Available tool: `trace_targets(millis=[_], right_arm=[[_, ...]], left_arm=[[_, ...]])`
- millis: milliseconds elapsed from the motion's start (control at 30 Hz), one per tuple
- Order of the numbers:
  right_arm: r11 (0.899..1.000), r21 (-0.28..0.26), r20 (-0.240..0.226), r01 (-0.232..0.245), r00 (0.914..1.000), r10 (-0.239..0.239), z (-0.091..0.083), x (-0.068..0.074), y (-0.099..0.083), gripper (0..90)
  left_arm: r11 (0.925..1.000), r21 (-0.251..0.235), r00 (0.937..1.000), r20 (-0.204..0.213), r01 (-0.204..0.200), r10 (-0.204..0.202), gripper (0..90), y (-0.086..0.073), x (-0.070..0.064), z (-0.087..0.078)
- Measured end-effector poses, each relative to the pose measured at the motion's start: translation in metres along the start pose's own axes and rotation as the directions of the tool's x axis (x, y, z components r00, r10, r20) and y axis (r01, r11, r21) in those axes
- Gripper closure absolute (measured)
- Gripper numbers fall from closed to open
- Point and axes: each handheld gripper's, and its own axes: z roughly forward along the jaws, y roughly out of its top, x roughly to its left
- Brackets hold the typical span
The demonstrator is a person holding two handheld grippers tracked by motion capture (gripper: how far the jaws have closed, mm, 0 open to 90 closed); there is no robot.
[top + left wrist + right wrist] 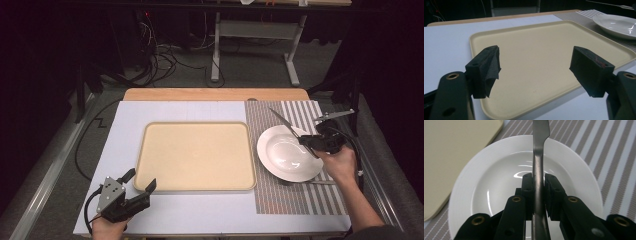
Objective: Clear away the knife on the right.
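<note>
High view: the right gripper (311, 142) was held over the right edge of a white plate (280, 155), its jaws clamped on a metal knife (282, 121) whose blade ran up and left above the plate's far rim. The plate stood on a striped placemat (300, 200), just right of a beige tray (195, 155). The left gripper (140, 181) was at the tray's near left corner, jaws spread apart and holding nothing.

Left gripper view: both pads (486, 71) stood wide apart above the tray (536, 50); the plate (616, 25) lay at far right.

Right gripper view: the jaws were pinched on the knife (539, 157), held on edge, blade pointing away over the plate (486, 182).
</note>
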Motion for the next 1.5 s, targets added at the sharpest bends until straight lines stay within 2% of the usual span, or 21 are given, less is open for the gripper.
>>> trace_targets(millis=[133,167,200,233,300,333,400,433,467,533,600,633,733,767,800,833,933,1067,1233,1333,1500], right_arm=[[0.999,-0.019,-0.068,0.038,0.9969,-0.039,0.001,0.021,-0.004,80.0],[0.999,-0.019,-0.068,0.038,0.9969,-0.039,0.001,0.021,-0.004,80.0],[0.998,-0.023,-0.084,0.054,0.9949,-0.055,0.003,0.029,-0.004,79.9],[0.998,-0.023,-0.084,0.054,0.9949,-0.055,0.003,0.029,-0.004,79.9],[0.997,-0.027,-0.108,0.072,0.9914,-0.074,0.006,0.040,-0.003,79.9],[0.997,-0.027,-0.108,0.072,0.9914,-0.074,0.006,0.040,-0.003,79.9],[0.994,-0.035,-0.131,0.100,0.9860,-0.103,0.007,0.053,0.000,79.9],[0.994,-0.035,-0.131,0.100,0.9860,-0.103,0.007,0.053,0.000,79.9],[0.993,-0.042,-0.147,0.114,0.9819,-0.119,0.007,0.061,0.002,79.9],[0.992,-0.043,-0.156,0.120,0.9798,-0.126,0.007,0.065,0.003,79.9],[0.988,-0.047,-0.175,0.147,0.9726,-0.153,0.010,0.077,0.006,79.9],[0.988,-0.047,-0.175,0.147,0.9726,-0.153,0.010,0.077,0.006,79.9],[0.983,-0.040,-0.197,0.177,0.9633,-0.182,0.016,0.092,0.010,79.9],[0.983,-0.040,-0.197,0.177,0.9633,-0.182,0.016,0.092,0.010,79.9],[0.981,-0.033,-0.206,0.190,0.9594,-0.192,0.019,0.098,0.012,79.9],[0.981,-0.033,-0.206,0.190,0.9594,-0.192,0.019,0.098,0.012,79.9],[0.978,-0.024,-0.221,0.205,0.9534,-0.205,0.026,0.111,0.014,79.9],[0.974,-0.015,-0.230,0.228,0.9468,-0.225,0.034,0.122,0.017,79.9],[0.970,0.000,-0.237,0.241,0.9427,-0.235,0.041,0.131,0.020,79.9],[0.965,0.006,-0.249,0.263,0.9346,-0.253,0.048,0.141,0.023,79.9],[0.957,0.025,-0.252,0.289,0.9281,-0.274,0.058,0.150,0.025,79.9]], left_arm=[[1.0000,0.007,1.0000,0.007,0.000,0.000,25.0,0.000,0.000,0.002],[1.0000,0.009,0.9999,0.010,0.000,0.000,25.0,-0.001,0.000,0.002],[0.9999,0.012,0.9999,0.015,-0.001,0.001,25.0,-0.001,-0.001,0.002],[0.9999,0.012,0.9999,0.015,-0.001,0.001,25.0,-0.001,-0.001,0.002],[0.9999,0.011,0.9998,0.018,-0.001,0.001,25.0,-0.001,-0.001,0.002],[0.9999,0.011,0.9998,0.018,-0.001,0.001,25.0,-0.001,-0.001,0.002],[0.9999,0.013,0.9998,0.020,-0.005,0.005,25.0,-0.001,-0.002,0.001],[0.9999,0.013,0.9998,0.021,-0.006,0.006,25.0,-0.001,-0.002,0.001],[0.9999,0.013,0.9998,0.021,-0.006,0.006,25.0,-0.001,-0.002,0.001],[0.9999,0.013,0.9998,0.021,-0.005,0.005,25.0,-0.002,-0.002,0.001],[0.9999,0.010,0.9998,0.020,0.002,-0.002,25.0,-0.001,-0.002,0.001],[0.9999,0.010,0.9998,0.020,0.002,-0.002,25.0,-0.001,-0.002,0.001],[0.9999,0.010,0.9998,0.019,0.004,-0.004,25.0,-0.001,-0.001,0.001],[0.9999,0.010,0.9998,0.019,0.004,-0.005,25.0,-0.001,-0.001,0.001],[0.9999,0.009,0.9998,0.018,0.006,-0.006,25.0,-0.001,-0.001,0.000],[0.9999,0.009,0.9998,0.018,0.006,-0.006,25.0,-0.001,-0.001,0.000],[0.9999,0.007,0.9998,0.018,0.008,-0.009,25.0,-0.001,-0.001,0.000],[0.9999,0.004,0.9998,0.018,0.010,-0.010,25.0,0.000,-0.001,0.000],[0.9999,0.004,0.9998,0.018,0.011,-0.011,25.0,0.000,0.000,0.000],[0.9999,0.006,0.9998,0.019,0.010,-0.010,25.0,0.000,-0.001,0.000],[0.9999,0.006,0.9997,0.022,0.011,-0.011,25.0,0.000,-0.001,0.000]])
